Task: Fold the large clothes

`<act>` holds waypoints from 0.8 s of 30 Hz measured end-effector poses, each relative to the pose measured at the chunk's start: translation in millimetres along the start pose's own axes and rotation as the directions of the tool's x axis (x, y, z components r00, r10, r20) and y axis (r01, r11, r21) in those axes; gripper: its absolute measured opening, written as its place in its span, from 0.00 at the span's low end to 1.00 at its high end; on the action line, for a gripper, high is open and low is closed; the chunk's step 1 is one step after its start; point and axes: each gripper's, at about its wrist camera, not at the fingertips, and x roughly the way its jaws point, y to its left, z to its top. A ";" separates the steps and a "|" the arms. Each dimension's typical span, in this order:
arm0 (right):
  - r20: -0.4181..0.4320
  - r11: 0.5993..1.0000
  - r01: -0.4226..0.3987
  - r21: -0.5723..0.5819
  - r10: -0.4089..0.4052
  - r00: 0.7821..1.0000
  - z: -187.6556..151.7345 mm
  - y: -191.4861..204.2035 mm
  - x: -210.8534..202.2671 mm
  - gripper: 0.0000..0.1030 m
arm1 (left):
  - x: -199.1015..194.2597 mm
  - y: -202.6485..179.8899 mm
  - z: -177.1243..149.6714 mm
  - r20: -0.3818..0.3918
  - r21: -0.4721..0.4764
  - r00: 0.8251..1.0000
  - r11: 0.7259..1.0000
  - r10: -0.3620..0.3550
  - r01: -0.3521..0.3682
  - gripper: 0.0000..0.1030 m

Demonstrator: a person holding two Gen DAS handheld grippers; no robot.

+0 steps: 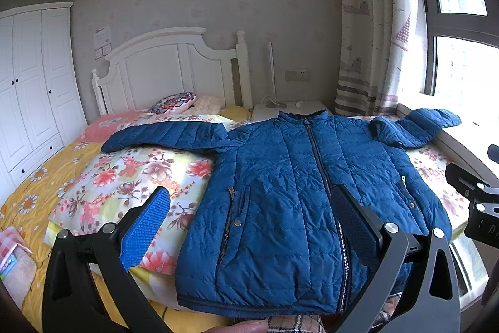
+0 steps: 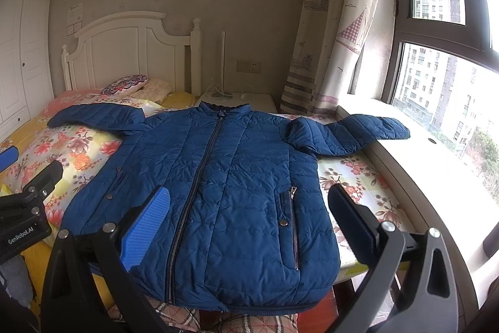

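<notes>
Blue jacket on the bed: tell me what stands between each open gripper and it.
Nothing visible. The blue jacket lies flat, zipped, sleeves spread, on the floral bedding. The left gripper and right gripper both hover open above its lower half, with nothing in between.

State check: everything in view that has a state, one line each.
Blue quilted puffer jacket: unfolded, flat on the bed, front up, zipped, sleeves spread.
Jacket's window-side sleeve: cuff resting on the windowsill.
Left gripper: open, fingers holding nothing.
Right gripper: open, holding nothing.
White wardrobe: doors shut.
Sailboat-print curtain: drawn aside.
</notes>
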 end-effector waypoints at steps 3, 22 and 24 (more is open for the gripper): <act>-0.002 1.000 -0.002 -0.001 0.002 1.000 2.6 -3.5 1.9 0.98 | -0.3 -0.9 1.6 -0.002 0.000 1.000 1.000 -0.001 0.001 0.96; -0.001 1.000 -0.002 -0.002 0.002 1.000 0.4 -0.1 1.8 0.98 | 1.6 -0.5 -1.2 -0.008 0.003 1.000 1.000 -0.005 0.005 0.96; -0.001 1.000 -0.002 -0.002 0.002 1.000 0.5 0.0 2.1 0.98 | 1.6 -0.6 -1.4 -0.009 0.002 1.000 1.000 -0.005 0.005 0.96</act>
